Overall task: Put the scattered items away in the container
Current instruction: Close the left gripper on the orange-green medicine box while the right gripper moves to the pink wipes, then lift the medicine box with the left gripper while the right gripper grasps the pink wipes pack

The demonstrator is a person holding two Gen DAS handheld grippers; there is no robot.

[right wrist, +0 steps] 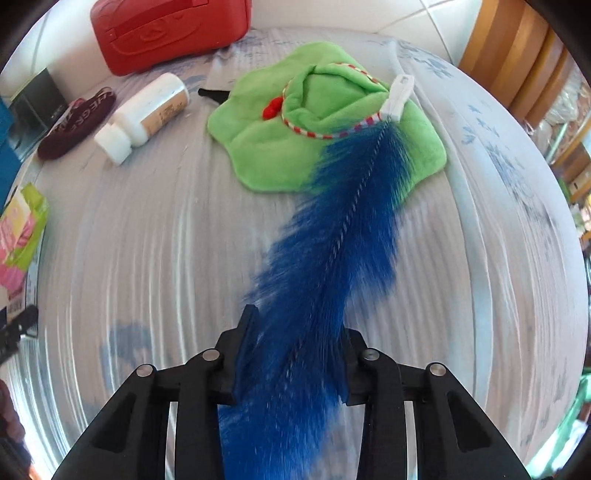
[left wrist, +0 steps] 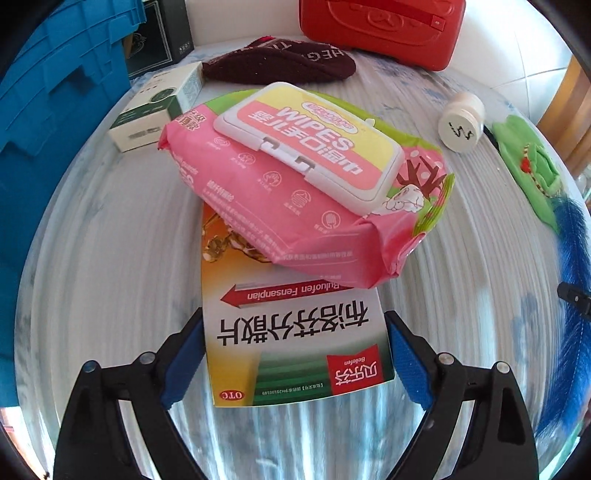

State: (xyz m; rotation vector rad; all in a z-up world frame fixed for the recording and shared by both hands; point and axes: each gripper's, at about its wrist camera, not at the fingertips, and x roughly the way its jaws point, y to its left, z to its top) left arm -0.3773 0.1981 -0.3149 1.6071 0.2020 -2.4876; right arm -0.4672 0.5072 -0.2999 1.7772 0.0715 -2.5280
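Medicine box (left wrist: 295, 343) under pink wipes (left wrist: 306, 181)

Home, likely bedroom: quilted bedspread (right wrist: 147, 258), slipper (left wrist: 280, 64) (maroon), wooden furniture (right wrist: 517, 48), tiled wall (right wrist: 332, 11).

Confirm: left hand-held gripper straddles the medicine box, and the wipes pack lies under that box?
Not quite. In the left wrist view the wipes pack lies on top of the medicine box, not under it. The left hand-held gripper does straddle the box.
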